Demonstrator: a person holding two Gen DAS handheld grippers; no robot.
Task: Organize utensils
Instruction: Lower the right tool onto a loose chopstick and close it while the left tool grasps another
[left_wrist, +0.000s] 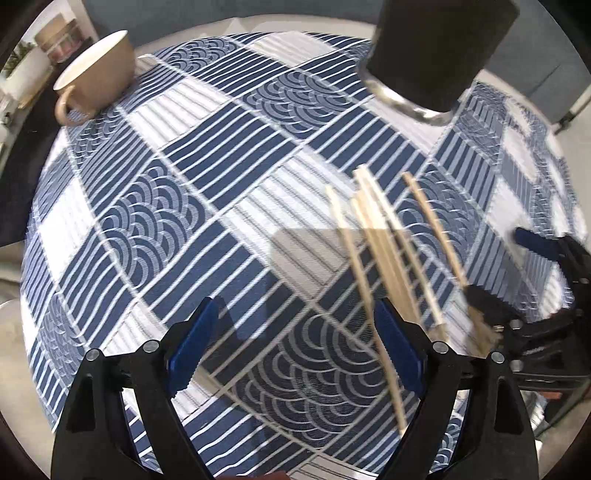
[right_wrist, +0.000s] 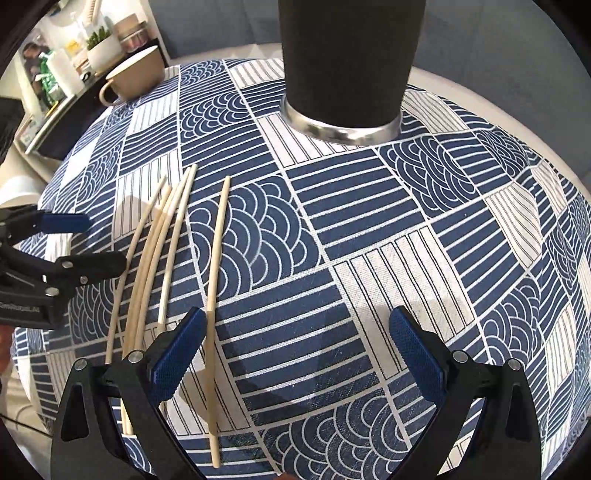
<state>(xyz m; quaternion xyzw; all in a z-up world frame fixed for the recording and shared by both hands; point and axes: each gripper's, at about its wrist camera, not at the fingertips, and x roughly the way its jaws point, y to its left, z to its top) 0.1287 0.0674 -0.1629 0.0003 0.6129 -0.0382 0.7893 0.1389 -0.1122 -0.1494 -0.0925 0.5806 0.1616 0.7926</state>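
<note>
Lying on the patterned tablecloth (right_wrist: 351, 236) that covers the desk: five pale wooden chopsticks (right_wrist: 173, 236), roughly parallel, none held. Four form a loose cluster, some touching or overlapping along their length; the fifth, a single chopstick (right_wrist: 218, 236), lies slightly apart on the side toward the right hand-held gripper. Right hand-held gripper (right_wrist: 295, 354): jaws spread wide, nothing between them, its left blue pad just beside the lower part of the single chopstick; whether they touch cannot be told. Left hand-held gripper (left_wrist: 291, 350): jaws likewise apart and empty, its right pad close against the near ends of the clustered chopsticks; the left wrist view is motion-blurred, so contact cannot be judged. Each gripper shows at the edge of the other's view, with the chopsticks between the two. Black tumbler (right_wrist: 351, 59) with a bare metal base band: upright on the cloth, beyond the chopsticks and well apart from them. Beige mug (right_wrist: 135, 75) with handle: upright near the far left edge of the cloth, well apart from the tumbler. Cloth: blue and white, blocks of stripes and wave arcs. Background shelf (right_wrist: 55, 107) at far left holding a small potted plant and assorted items, too small to identify.
</note>
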